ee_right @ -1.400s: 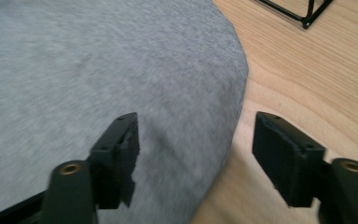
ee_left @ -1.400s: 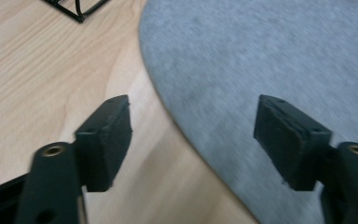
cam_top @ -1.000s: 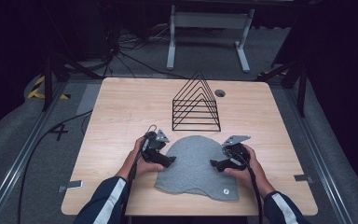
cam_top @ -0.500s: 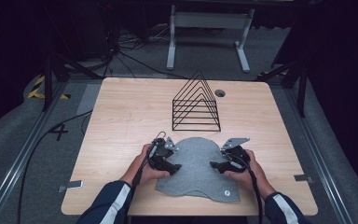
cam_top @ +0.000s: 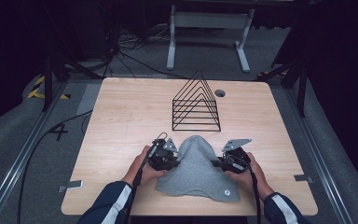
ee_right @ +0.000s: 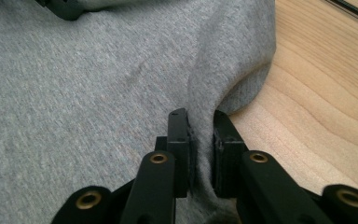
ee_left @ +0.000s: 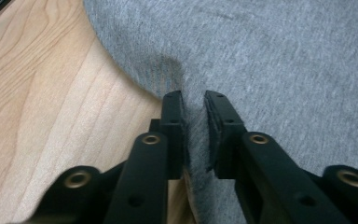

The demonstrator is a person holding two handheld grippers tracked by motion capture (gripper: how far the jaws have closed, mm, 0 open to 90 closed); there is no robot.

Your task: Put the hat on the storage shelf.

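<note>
A grey knit cloth (cam_top: 196,169) lies on the wooden table (cam_top: 121,116) near its front edge, with a small round tag near its front right corner. My left gripper (cam_top: 171,160) pinches the cloth's left edge; in the left gripper view a ridge of grey cloth (ee_left: 270,60) is squeezed between the jaws of that gripper (ee_left: 193,100). My right gripper (cam_top: 218,163) pinches the cloth's right edge, and in the right gripper view a fold of cloth (ee_right: 121,74) rises between the jaws of that gripper (ee_right: 199,116).
A black wire rack (cam_top: 196,103) of triangular dividers stands just behind the cloth, mid-table. A round cable hole (cam_top: 220,93) sits at the back right of the rack. Bare wood spreads to the left and right of the hands.
The left gripper has slid inward and forward along the cloth's left edge, bunching it narrower. The cloth's top now looks more peaked. The right gripper has barely moved.
</note>
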